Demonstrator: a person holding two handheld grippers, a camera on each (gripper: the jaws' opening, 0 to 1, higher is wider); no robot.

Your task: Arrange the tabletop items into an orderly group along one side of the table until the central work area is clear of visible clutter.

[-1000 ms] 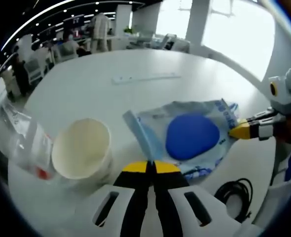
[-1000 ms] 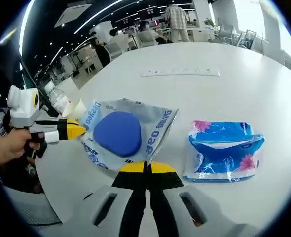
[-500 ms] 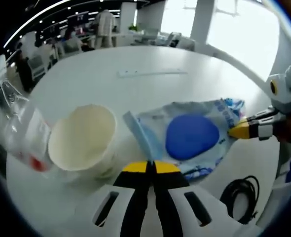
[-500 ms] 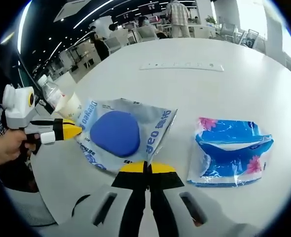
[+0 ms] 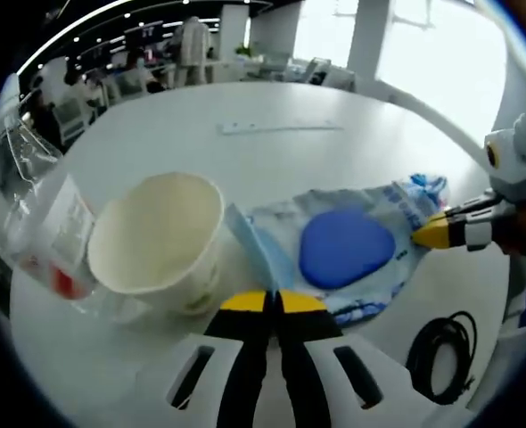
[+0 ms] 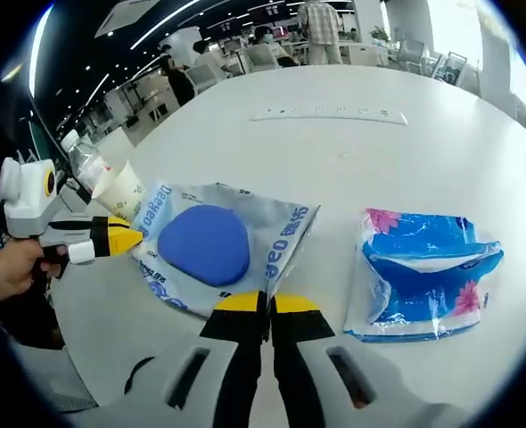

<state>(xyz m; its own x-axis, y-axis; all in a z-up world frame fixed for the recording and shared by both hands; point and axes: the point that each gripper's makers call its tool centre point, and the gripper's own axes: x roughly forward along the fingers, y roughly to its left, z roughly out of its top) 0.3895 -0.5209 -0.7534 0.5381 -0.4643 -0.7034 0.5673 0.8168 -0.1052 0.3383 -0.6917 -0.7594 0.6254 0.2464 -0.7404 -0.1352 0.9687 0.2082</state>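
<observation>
- Jaws of the left gripper (image 5: 275, 301) in the left gripper view are pressed together, pinching the near edge of the pouch (image 5: 334, 254), a clear printed bag with a blue pad inside.
- Just beside the pouch, on the side away from the other gripper, stands a cream paper cup (image 5: 159, 239), upright and empty; against its far side lies a clear plastic bottle (image 5: 36, 218) with a red-marked label.
- On the pouch's other edge the right gripper (image 5: 434, 234) has its yellow tip at the film; a black cable (image 5: 441, 357) coils near that edge of the worktop (image 5: 192, 152).
- Beyond the pouch, well apart, a white power strip (image 5: 279, 127) lies flat.
- Jaws of the right gripper (image 6: 265, 304) in the right gripper view are likewise closed on the pouch (image 6: 214, 250) at its near edge, so both tools grip one bag from opposite sides.
- Near the pouch, apart from it, rests a blue tissue pack (image 6: 423, 272) with pink flowers.
- Judging by the spread, cup, bottle and pouch are already close together; the tissue pack and power strip are left to gather, so the task looks about midway.
</observation>
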